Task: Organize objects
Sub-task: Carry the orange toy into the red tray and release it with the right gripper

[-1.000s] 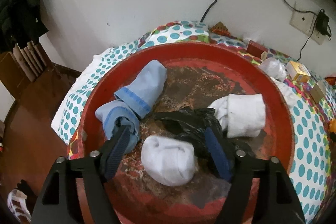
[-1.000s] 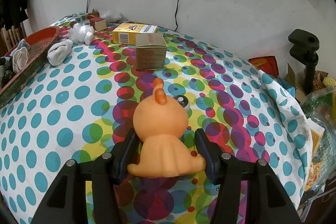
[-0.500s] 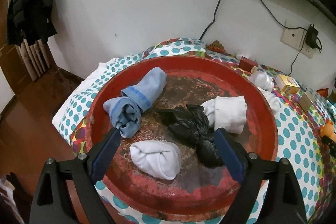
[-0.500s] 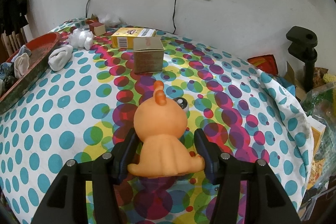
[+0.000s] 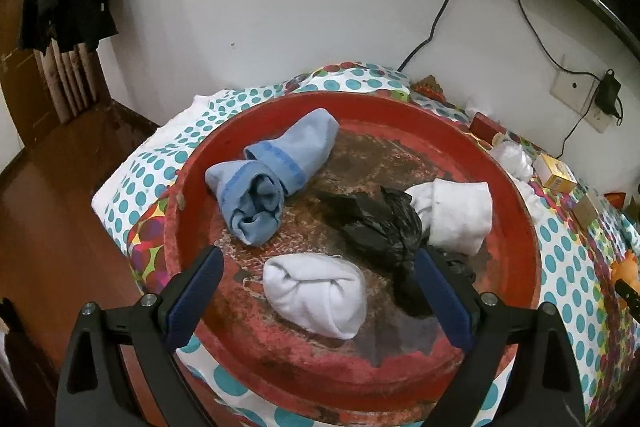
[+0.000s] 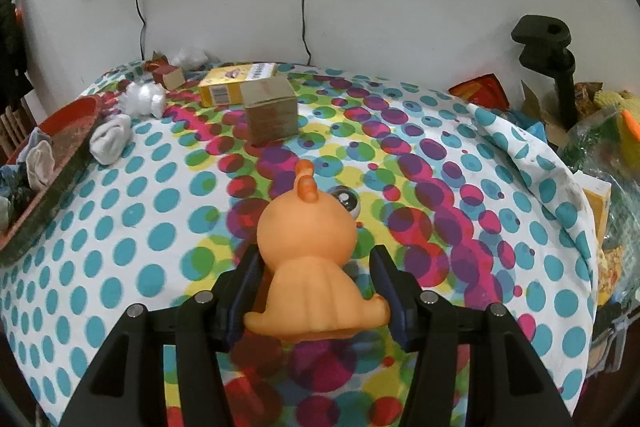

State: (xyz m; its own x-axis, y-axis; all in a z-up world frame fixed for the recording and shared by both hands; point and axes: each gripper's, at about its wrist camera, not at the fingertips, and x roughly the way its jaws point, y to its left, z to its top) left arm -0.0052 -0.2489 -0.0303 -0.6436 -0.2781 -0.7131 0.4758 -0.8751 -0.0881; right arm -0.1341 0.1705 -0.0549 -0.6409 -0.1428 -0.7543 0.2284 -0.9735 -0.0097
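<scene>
Below, a red tray [image 5: 516, 195] on the dotted cloth [image 6: 132, 247] of the surface is framed by the left tool [image 5: 320, 291], whose jaws have just been widening and are spread with nothing pressed between them. A white sock roll [image 5: 316, 289] is seen lying in the gap between the fingers, touched by neither. A black bag [image 5: 384, 227] is bunched just ahead of the tool's right finger, which overlaps its near end in the view. Farther ahead and to the right, a second white roll [image 5: 460, 211] is set against the bag; ahead and to the left, a blue sock [image 5: 276, 175] is folded on the tray floor.

On the right side, an orange toy [image 6: 308, 267] is gripped by the right tool [image 6: 316, 287], its base pinched between the two fingers while it stands on the cloth, facing away from the camera. A brown box [image 6: 272, 115] is seen straight ahead of the tool, with a yellow box [image 6: 228, 85] just behind it. Far to the tool's left, the tray edge is caught, and a loose white sock [image 6: 112, 139] is seen lying just beside it on the cloth. A black clamp [image 6: 552, 59] is seen standing far right, near the wall.
</scene>
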